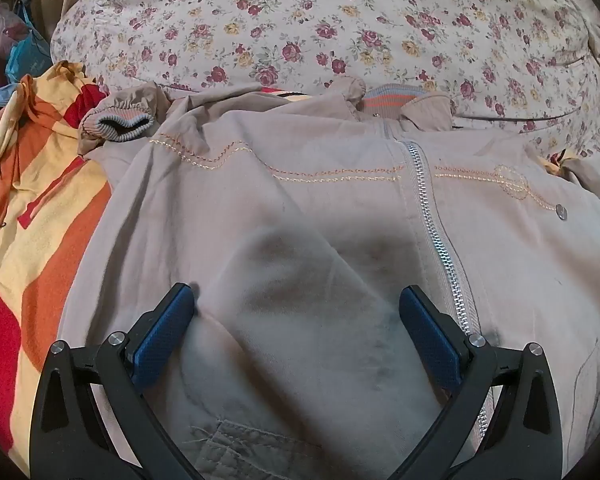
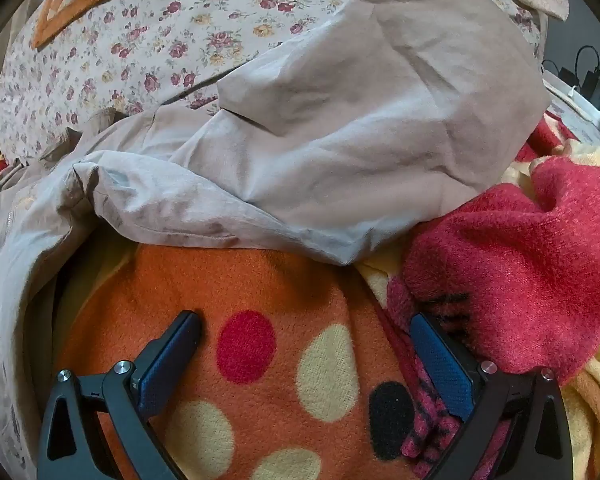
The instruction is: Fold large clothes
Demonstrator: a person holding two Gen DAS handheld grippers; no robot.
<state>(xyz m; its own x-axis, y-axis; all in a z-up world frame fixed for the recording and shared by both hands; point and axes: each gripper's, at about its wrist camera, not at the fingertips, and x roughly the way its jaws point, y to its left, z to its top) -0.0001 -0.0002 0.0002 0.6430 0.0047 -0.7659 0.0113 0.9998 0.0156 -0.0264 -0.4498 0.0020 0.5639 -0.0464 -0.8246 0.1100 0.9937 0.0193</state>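
A beige zip-up jacket (image 1: 340, 208) lies front up on the bed, its silver zipper (image 1: 432, 232) running down the middle and one ribbed cuff (image 1: 118, 124) at the upper left. One sleeve (image 1: 308, 304) is folded across the jacket's front. My left gripper (image 1: 296, 300) is open, its jaws either side of that sleeve, empty. In the right wrist view the jacket's other sleeve (image 2: 360, 132) lies bunched on the blanket. My right gripper (image 2: 306, 328) is open and empty, just above the blanket, short of the sleeve.
An orange, red and yellow fleece blanket (image 2: 284, 360) covers the bed under the jacket; it also shows at the left of the left wrist view (image 1: 32, 208). A floral quilt (image 1: 320, 28) lies behind. Chargers and cables (image 2: 592, 80) sit at the far right.
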